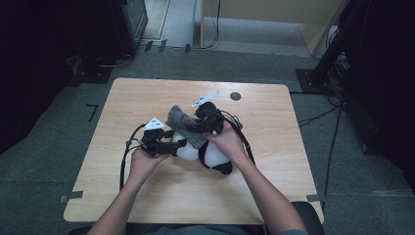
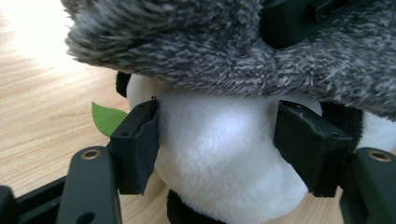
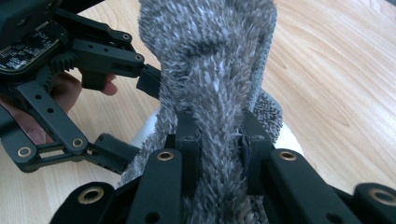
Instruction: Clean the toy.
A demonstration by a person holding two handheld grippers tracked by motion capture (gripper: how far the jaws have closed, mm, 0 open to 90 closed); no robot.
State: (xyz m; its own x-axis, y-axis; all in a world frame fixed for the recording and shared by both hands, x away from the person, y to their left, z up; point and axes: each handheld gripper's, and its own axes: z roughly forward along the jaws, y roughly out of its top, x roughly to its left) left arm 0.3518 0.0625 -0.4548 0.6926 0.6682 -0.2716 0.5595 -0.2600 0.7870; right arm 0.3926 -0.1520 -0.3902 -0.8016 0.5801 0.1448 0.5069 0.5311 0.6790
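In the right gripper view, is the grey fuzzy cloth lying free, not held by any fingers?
No, the right gripper's black fingers pinch a fold of the grey fuzzy cloth from both sides.

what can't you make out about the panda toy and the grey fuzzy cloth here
- Panda plush face: high view, covered by the grey fuzzy cloth and both hands; too small anyway.
- Cloth's full shape: left gripper view, cut off by the top edge; right gripper view, cut off at top and bottom.
- Green leaf: left gripper view, mostly behind the left gripper jaw; what it joins is hidden.
- Right gripper pads: buried in the cloth's pile.
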